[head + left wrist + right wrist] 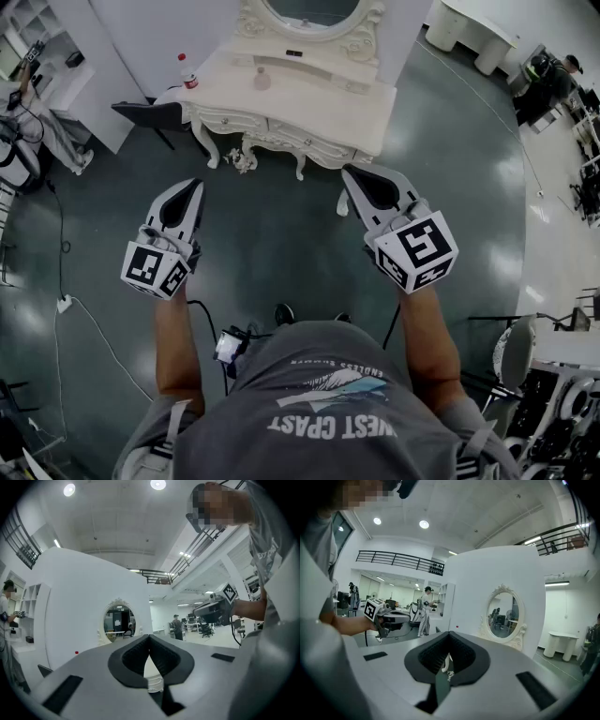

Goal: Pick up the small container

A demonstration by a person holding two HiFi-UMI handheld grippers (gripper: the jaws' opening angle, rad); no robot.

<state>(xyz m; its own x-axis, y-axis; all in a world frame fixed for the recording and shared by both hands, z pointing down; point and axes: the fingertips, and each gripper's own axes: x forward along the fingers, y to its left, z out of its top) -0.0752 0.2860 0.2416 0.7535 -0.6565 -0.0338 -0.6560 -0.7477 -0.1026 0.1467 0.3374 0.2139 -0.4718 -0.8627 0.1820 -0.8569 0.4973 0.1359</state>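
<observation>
A small pale pink container (262, 79) stands on the cream vanity table (319, 108), in front of its oval mirror (314, 11). I hold both grippers at waist height over the dark floor, well short of the table. The left gripper (195, 185) points forward at the left with its jaws shut and nothing between them; in its own view the tips (150, 637) meet. The right gripper (349, 174) is likewise shut and empty, with its tips (449, 634) touching. Each gripper shows in the other's view: the right gripper (213, 611) and the left gripper (389, 618).
A bottle with a red cap (187, 71) stands at the table's left end, and a small dark item (293, 53) lies near the mirror. A dark chair (155, 114) sits left of the table. Cables (66, 305) trail on the floor. People work in the background (425, 611).
</observation>
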